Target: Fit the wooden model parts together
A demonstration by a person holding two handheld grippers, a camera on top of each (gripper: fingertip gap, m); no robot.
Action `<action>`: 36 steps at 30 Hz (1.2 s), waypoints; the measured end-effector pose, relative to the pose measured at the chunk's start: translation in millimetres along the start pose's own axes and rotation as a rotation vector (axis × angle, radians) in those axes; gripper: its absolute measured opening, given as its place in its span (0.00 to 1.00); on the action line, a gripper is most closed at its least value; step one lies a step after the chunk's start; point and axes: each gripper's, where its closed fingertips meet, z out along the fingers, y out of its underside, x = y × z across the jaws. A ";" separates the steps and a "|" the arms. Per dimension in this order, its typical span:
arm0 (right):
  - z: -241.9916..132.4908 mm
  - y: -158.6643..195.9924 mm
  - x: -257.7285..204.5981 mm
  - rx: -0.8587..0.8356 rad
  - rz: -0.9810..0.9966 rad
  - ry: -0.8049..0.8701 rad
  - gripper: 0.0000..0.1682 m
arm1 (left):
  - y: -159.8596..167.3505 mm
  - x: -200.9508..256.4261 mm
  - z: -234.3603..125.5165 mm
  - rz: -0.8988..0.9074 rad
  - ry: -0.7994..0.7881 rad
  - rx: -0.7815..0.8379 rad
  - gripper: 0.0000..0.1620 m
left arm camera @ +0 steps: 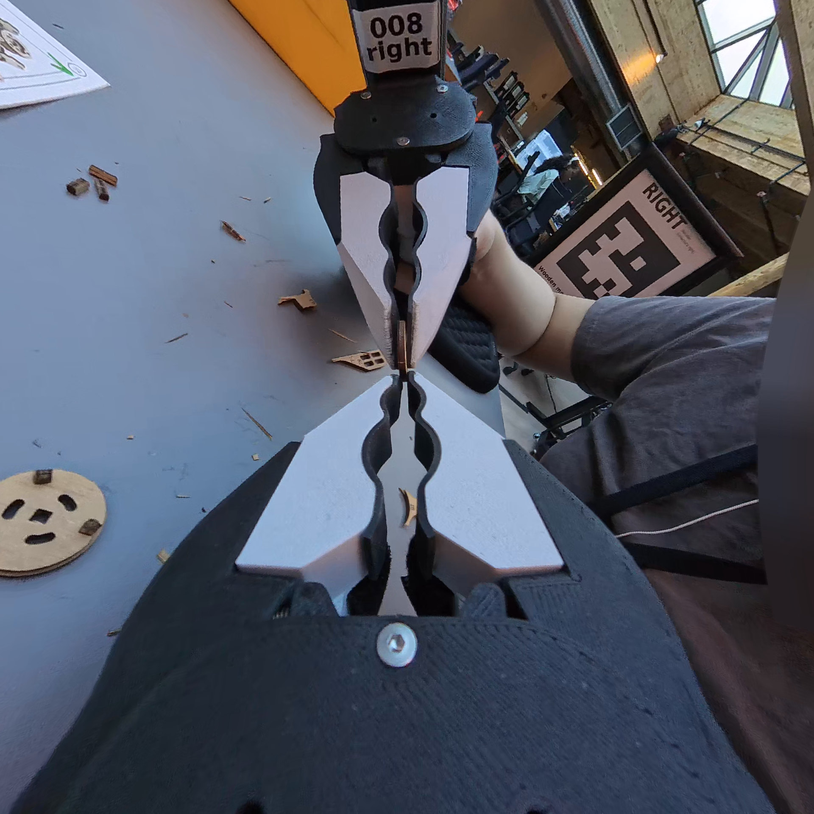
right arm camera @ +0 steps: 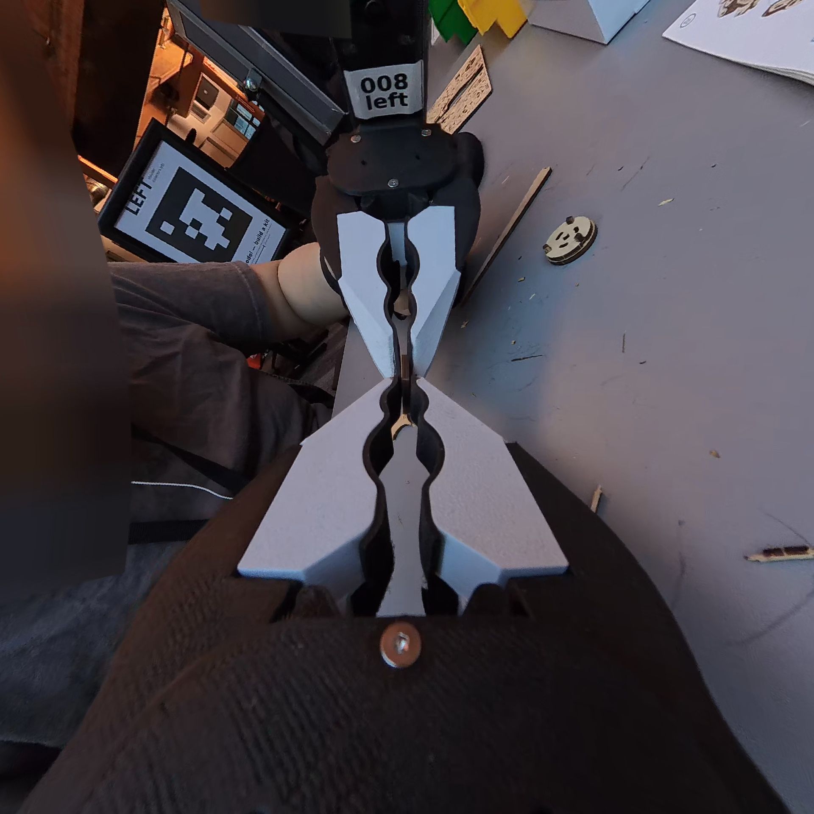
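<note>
The wooden model parts [left arm camera: 402, 348] were thin, laser-cut slivers of pale ply with dark scorched edges, held edge-on in the air just past the table's [left arm camera: 176, 264] near edge. You had the right gripper [left arm camera: 401, 359] pinched shut on one flat piece at its tips, and the left gripper [right arm camera: 403, 370] closed on another, tip to tip with it. I judge them light, stiff and brittle (likely to snap if twisted), so you did well to grip the flat faces close to the joint. A round slotted disc [left arm camera: 44, 519] lay toward the table's far side.
</note>
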 end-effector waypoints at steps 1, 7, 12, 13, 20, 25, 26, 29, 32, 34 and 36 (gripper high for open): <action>-0.4 -0.9 0.0 0.006 -0.003 0.002 0.00 | -0.8 0.0 -0.1 -0.006 0.005 0.006 0.00; -0.9 -2.0 0.1 0.015 -0.011 0.011 0.01 | -2.3 0.3 -0.4 -0.014 0.013 0.017 0.00; 0.3 -0.5 7.1 0.004 0.009 0.046 0.01 | 0.5 -6.3 0.3 -0.014 -0.045 0.005 0.00; 0.8 0.5 8.1 -0.002 0.003 0.057 0.01 | 1.5 -7.4 0.4 -0.018 -0.053 0.000 0.00; 2.8 3.9 16.0 -0.022 0.005 0.108 0.01 | 6.0 -14.5 1.2 -0.038 -0.104 -0.021 0.00; 3.5 5.1 19.1 -0.028 0.005 0.130 0.02 | 7.2 -17.4 1.3 -0.057 -0.115 -0.028 0.00; 3.7 5.5 20.0 -0.031 0.003 0.137 0.02 | 7.6 -18.3 1.5 -0.059 -0.121 -0.031 0.00; 4.0 6.2 21.8 -0.034 -0.003 0.155 0.02 | 8.6 -20.2 1.9 -0.064 -0.132 -0.038 0.00; 4.5 6.9 24.5 -0.039 -0.005 0.178 0.02 | 9.6 -22.7 2.0 -0.069 -0.148 -0.045 0.00; 4.4 6.9 25.7 -0.039 -0.001 0.185 0.02 | 9.8 -24.0 2.1 -0.069 -0.158 -0.046 0.00; 4.7 7.6 26.9 -0.043 -0.002 0.196 0.02 | 10.6 -25.1 2.3 -0.073 -0.164 -0.052 0.00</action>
